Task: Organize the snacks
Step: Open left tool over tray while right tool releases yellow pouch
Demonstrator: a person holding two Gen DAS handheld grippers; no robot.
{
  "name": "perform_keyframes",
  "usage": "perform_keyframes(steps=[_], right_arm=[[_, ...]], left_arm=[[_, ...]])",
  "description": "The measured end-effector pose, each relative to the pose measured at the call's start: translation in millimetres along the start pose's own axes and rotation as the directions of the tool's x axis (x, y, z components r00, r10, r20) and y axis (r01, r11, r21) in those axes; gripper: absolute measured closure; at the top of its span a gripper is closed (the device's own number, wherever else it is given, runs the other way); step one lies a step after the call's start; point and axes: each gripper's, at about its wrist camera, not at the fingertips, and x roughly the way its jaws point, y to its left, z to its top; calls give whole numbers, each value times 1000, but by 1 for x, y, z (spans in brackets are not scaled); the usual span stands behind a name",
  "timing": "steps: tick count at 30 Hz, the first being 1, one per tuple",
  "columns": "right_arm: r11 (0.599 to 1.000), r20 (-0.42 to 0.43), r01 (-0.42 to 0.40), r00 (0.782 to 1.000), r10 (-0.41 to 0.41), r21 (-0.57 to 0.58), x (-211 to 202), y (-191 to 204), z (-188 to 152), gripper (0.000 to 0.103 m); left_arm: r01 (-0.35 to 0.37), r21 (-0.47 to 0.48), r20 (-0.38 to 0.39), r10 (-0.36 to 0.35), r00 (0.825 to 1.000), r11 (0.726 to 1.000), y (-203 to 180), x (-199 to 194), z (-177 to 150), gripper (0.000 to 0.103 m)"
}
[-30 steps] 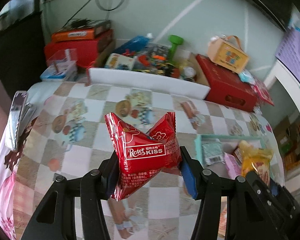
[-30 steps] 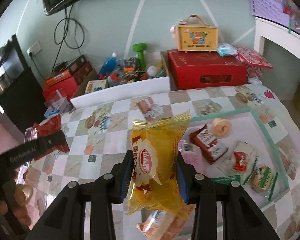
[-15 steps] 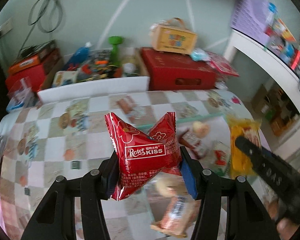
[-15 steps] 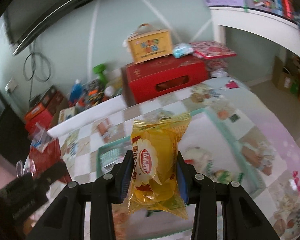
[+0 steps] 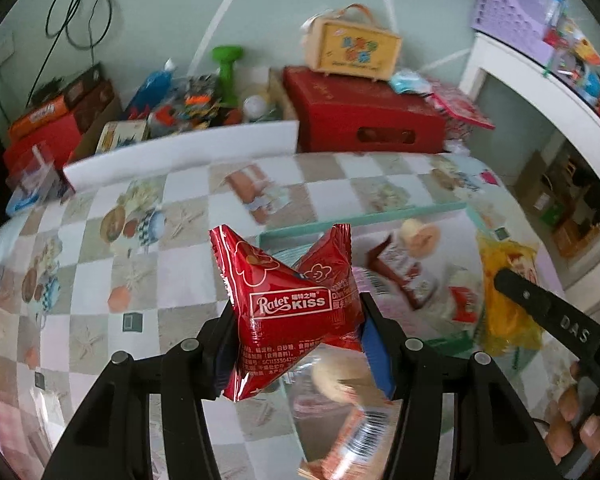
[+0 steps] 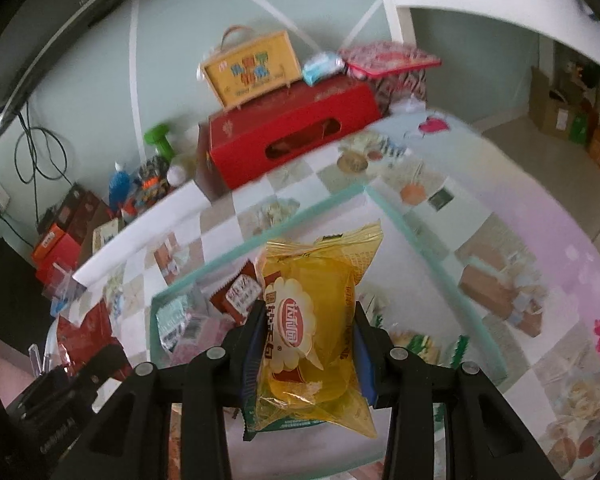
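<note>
Left wrist: your left tongs (image 5: 296, 320) clamp the red packet (image 5: 292, 304); right tongs (image 6: 306, 344) clamp the yellow packet (image 6: 316, 328), both above the tray (image 6: 428, 248). Transport step. Next: lower, then release inside.

The left tool (image 5: 296, 332) is clamped on a red packet (image 5: 292, 312), the right tool (image 6: 308, 344) on a yellow one (image 6: 312, 332). Fingers (image 5: 572, 428) are seen at four o'clock.
</note>
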Motion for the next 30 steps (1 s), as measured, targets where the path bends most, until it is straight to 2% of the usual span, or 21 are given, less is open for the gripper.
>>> perform_keyframes(steps=[5, 8, 18, 20, 24, 25, 27, 29, 30], right_arm=[[1000, -18, -9, 1000, 9, -18, 9, 5, -1, 61], [1000, -25, -7, 1000, 7, -21, 11, 6, -2, 61], [999, -34, -1, 999, 0, -36, 14, 11, -3, 61], [999, -33, -1, 999, 0, -36, 14, 11, -3, 61], [999, -29, 0, 1000, -1, -38, 13, 12, -2, 61], [999, -29, 0, 1000, -1, -37, 12, 12, -2, 60], [999, -30, 2, 1000, -3, -32, 12, 12, -2, 56], [1000, -23, 2, 1000, -2, -26, 10, 11, -1, 43], [1000, -17, 4, 1000, -4, -23, 9, 11, -1, 40]], left_arm=[[-2, -1, -37, 2, 999, 1000, 0, 20, -5, 46], [21, 10, -54, -20, 998, 1000, -8, 29, -7, 46], [52, 47, -72, -48, 996, 998, -26, 41, -11, 46], [59, 39, -72, -56, 996, 998, -25, 40, -10, 40], [62, 32, -63, -60, 996, 998, -23, 36, -8, 37], [62, 29, -62, -60, 996, 998, -22, 35, -7, 33], [60, 20, -60, -59, 996, 998, -20, 32, -6, 31], [55, 13, -56, -54, 997, 998, -18, 30, -5, 31], [52, 10, -53, -51, 997, 999, -17, 29, -4, 31]])
